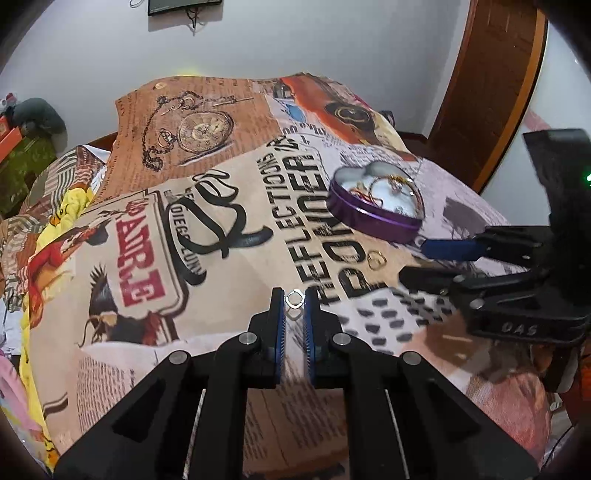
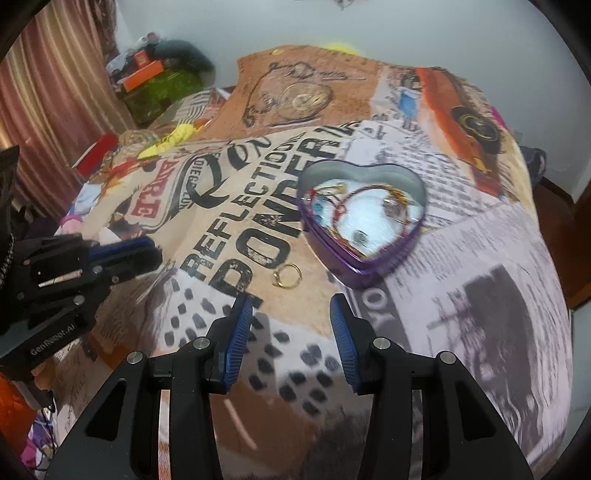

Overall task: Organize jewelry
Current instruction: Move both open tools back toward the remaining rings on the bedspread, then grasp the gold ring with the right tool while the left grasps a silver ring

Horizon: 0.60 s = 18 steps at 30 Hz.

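Left tongs [image 1: 294,300] clamped on 1 silver ring [image 1: 294,298]; heart tin [image 1: 380,201] upper right. Right tongs [image 2: 291,314] apart, nearer gold ring [image 2: 287,275].

Plain white wall [image 1: 295,44] at the back, with a dark screen [image 1: 184,5] mounted up high, wires dangling under it. Brown wooden door [image 1: 491,85] on the right side. Pinkish curtain [image 2: 48,92] hangs on the other side, next to a messy pile with an orange box [image 2: 142,74]. Printed collage bedspread [image 1: 229,221] covers the bed.
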### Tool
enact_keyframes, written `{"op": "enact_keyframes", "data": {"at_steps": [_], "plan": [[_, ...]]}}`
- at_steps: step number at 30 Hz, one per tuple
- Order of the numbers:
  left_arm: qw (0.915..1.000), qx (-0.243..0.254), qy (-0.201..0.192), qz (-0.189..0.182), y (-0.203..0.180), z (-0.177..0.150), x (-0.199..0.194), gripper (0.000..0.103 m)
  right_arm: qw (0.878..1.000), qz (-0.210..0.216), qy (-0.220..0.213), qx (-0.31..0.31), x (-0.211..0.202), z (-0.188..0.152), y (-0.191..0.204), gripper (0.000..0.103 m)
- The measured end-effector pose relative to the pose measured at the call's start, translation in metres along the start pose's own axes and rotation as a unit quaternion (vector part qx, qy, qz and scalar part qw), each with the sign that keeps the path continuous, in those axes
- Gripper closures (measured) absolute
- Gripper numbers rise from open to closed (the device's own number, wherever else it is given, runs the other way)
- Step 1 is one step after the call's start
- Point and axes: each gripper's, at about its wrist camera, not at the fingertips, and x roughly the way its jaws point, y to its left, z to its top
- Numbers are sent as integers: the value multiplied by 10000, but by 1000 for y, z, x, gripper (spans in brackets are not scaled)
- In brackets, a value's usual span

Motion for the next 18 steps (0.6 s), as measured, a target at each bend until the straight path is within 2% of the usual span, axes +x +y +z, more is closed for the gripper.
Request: {"op": "enact_keyframes", "data": {"at_steps": [8, 13, 18], "plan": [[9998, -21, -56, -186, 4, 2, 6, 94, 9992, -63, 225, -320, 24, 11, 6, 63], [9997, -61, -35, -234, 5, -1, 10, 94, 9991, -109, 167, -380, 27, 13, 7, 64], [9997, -134, -12, -207, 8, -1, 10, 94, 9986, -154, 155, -488, 30, 14, 11, 84]]}}
